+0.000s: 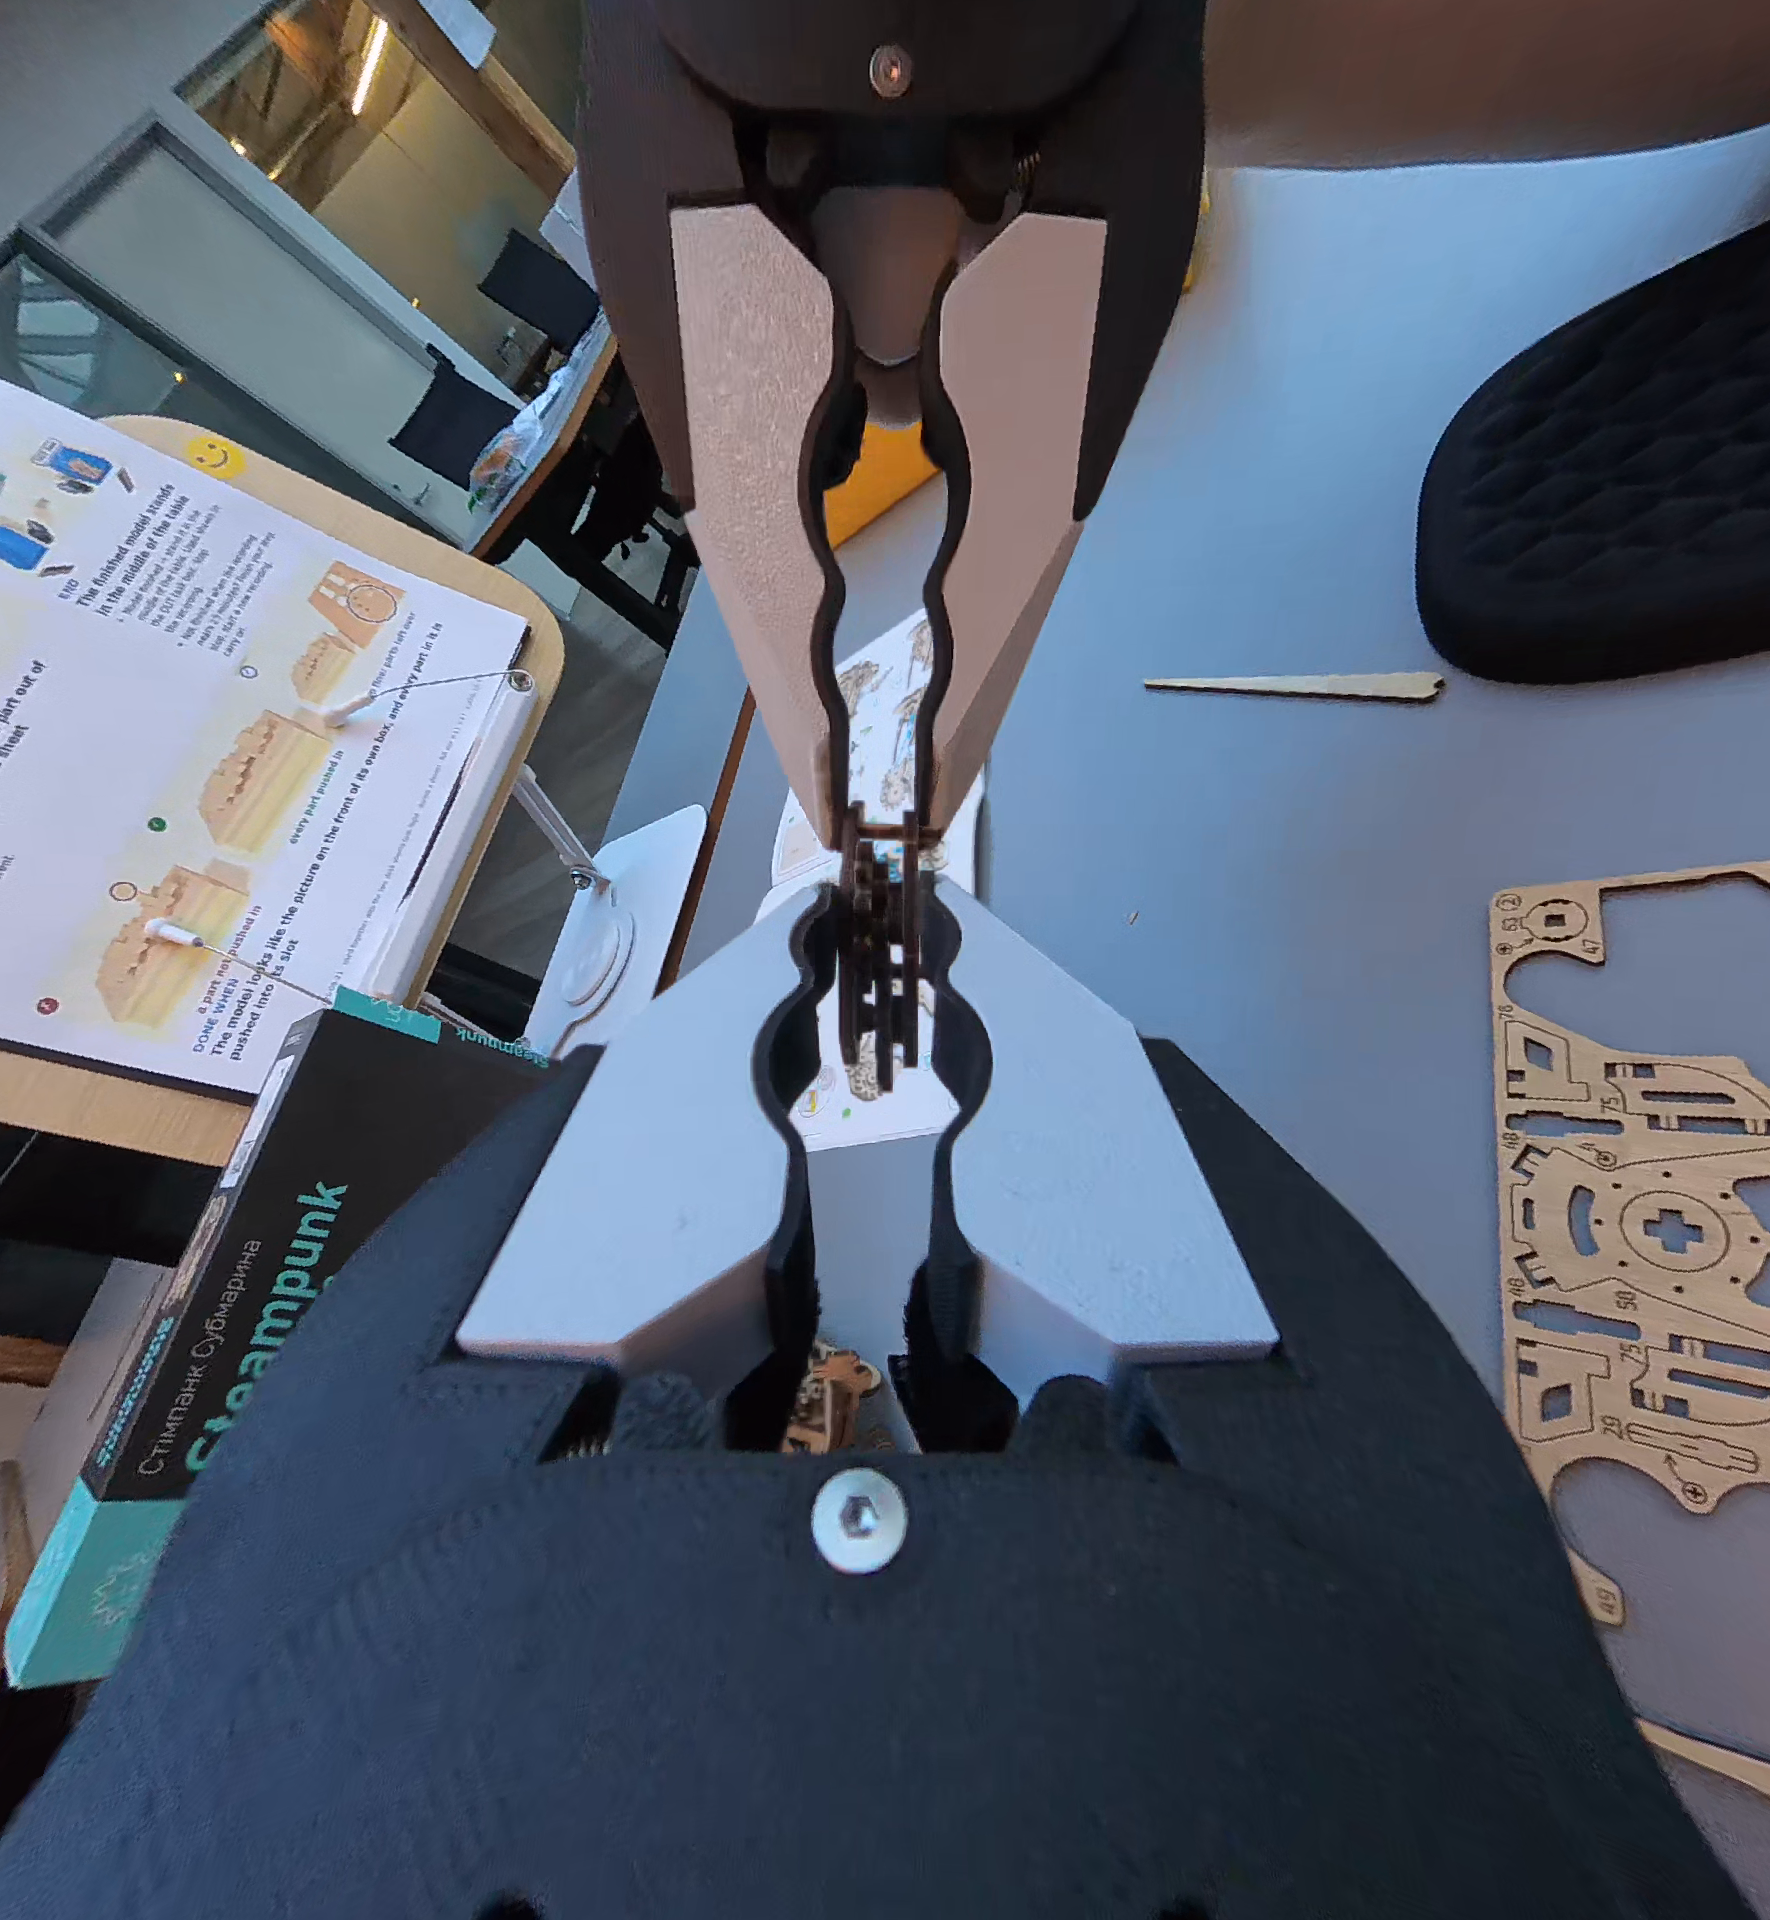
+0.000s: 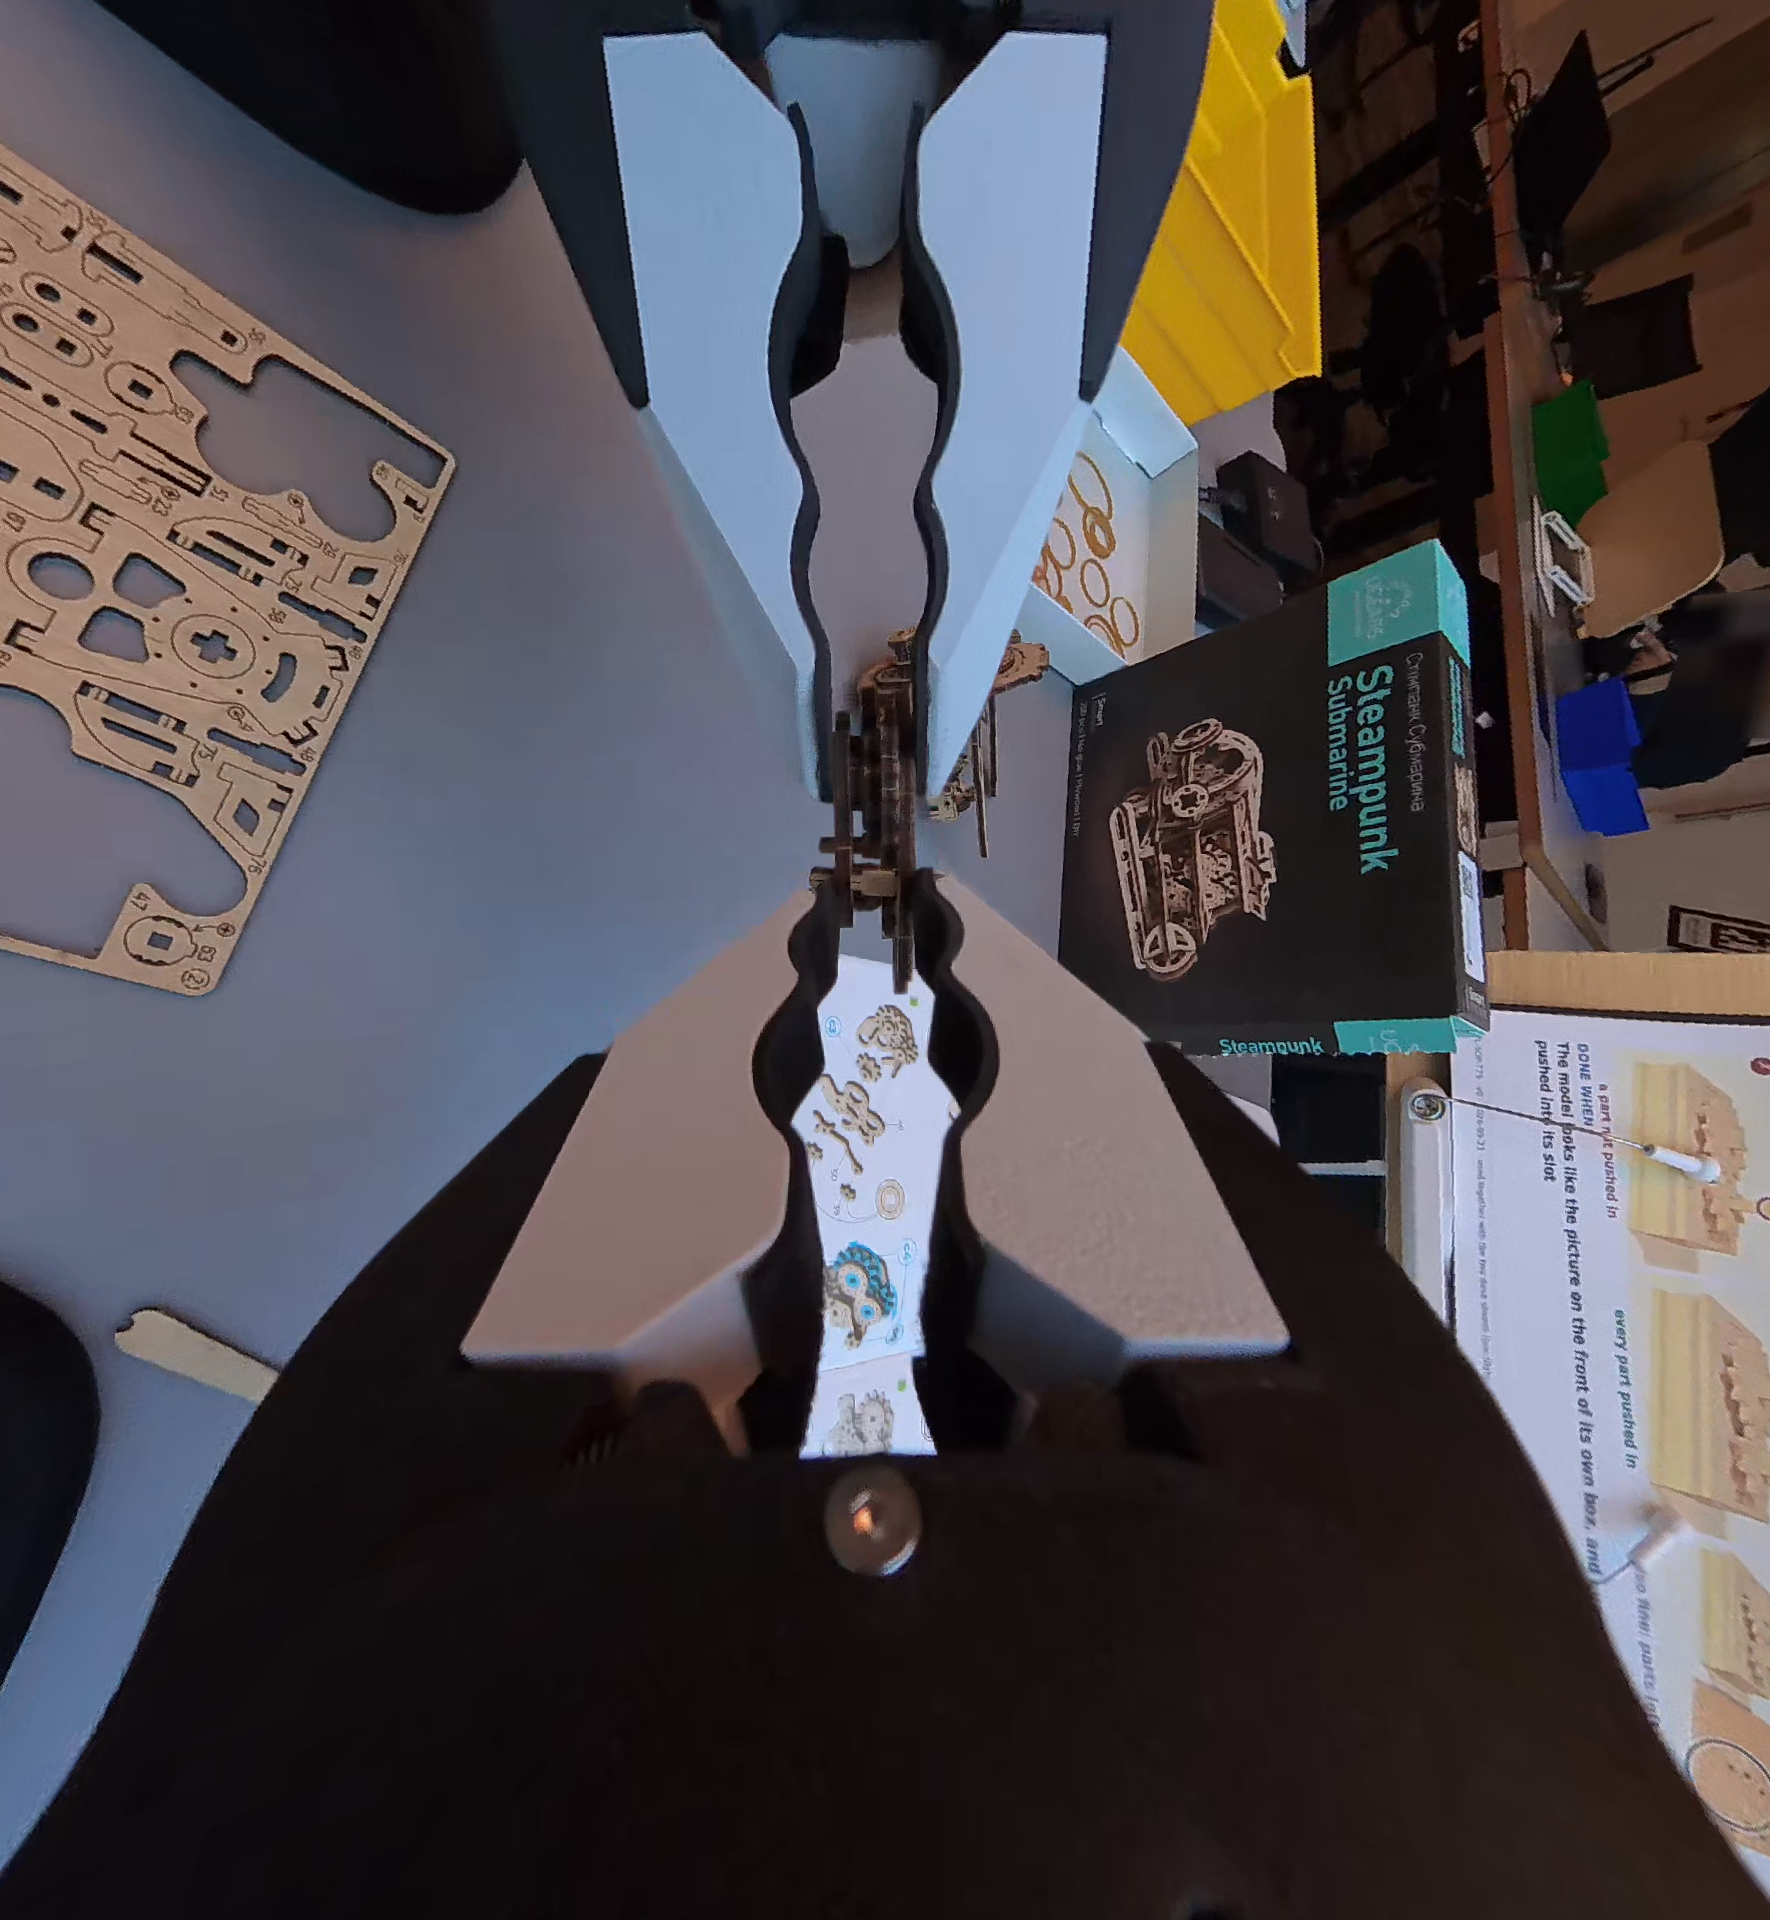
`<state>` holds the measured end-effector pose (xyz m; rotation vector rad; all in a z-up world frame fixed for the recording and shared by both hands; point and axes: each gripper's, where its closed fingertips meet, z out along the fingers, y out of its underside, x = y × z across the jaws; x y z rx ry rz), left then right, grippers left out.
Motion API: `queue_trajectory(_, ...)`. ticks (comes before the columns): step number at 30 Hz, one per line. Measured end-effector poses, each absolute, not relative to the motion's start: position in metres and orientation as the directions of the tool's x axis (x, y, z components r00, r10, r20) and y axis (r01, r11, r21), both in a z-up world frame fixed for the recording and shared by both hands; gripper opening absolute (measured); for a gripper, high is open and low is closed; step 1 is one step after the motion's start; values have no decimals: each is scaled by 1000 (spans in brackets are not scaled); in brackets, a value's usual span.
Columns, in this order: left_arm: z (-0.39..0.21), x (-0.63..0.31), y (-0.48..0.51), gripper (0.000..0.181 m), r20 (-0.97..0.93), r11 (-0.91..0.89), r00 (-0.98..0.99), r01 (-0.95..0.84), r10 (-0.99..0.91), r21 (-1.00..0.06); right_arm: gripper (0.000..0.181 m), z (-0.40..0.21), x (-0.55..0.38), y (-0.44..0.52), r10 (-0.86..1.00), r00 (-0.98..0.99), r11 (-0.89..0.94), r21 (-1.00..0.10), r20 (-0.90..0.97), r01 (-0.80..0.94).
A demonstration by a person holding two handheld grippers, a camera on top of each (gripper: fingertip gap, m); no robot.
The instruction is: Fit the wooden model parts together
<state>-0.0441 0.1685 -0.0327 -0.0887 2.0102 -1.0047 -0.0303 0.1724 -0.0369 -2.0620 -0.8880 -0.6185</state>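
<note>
A small dark wooden sub-assembly (image 1: 876,977) of stacked gear-like plates hangs in the air between both grippers. My left gripper (image 1: 876,909) is shut on it, with the plates wedged between its grey fingers. My right gripper (image 1: 876,826) comes from the opposite side, tip to tip, and is shut on a small pegged wooden part at the assembly's end. In the right wrist view, my right gripper (image 2: 870,899) pinches that part, and the left gripper (image 2: 873,774) holds the assembly (image 2: 876,790) from above. How the two pieces join is hidden by the fingers.
A laser-cut wooden sheet (image 1: 1681,1247) lies on the grey table, as does a thin wooden stick (image 1: 1296,686). The black kit box (image 2: 1265,831) stands beside an instruction sheet (image 1: 185,727) on a stand. An assembly booklet (image 2: 870,1143) lies under the grippers. A black cushion (image 1: 1639,468) is nearby. The tips of both grippers are at nearly the same place.
</note>
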Motion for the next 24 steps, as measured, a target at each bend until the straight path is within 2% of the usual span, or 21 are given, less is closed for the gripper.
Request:
queue_trajectory(1, -32, -44, 169, 13, -673, 671, -618, 299, -405, -678, 13, -36, -31, 172, 376, 645, -436, -487, 665, 757)
queue_trajectory(8, -31, -47, 167, 12, -702, 674, -599, 336, -387, -658, 14, -38, -33, 170, 391, 678, -422, -534, 622, 733)
queue_trajectory(14, -30, -49, 168, 12, -627, 649, -665, 273, -406, -710, 14, -37, -36, 170, 393, 732, -417, -601, 557, 681)
queue_trajectory(18, -25, -48, 167, 12, -568, 593, -690, 245, -449, -767, 14, -29, -35, 166, 382, 810, -402, -709, 445, 579)
queue_trajectory(22, -22, -43, 172, 12, -485, 550, -711, 166, -509, -819, 34, -10, -37, 164, 366, 876, -339, -831, 316, 441)
queue_trajectory(24, -24, -43, 170, 12, -331, 465, -774, 54, -540, -884, 50, -10, -39, 168, 360, 902, -346, -864, 237, 365)
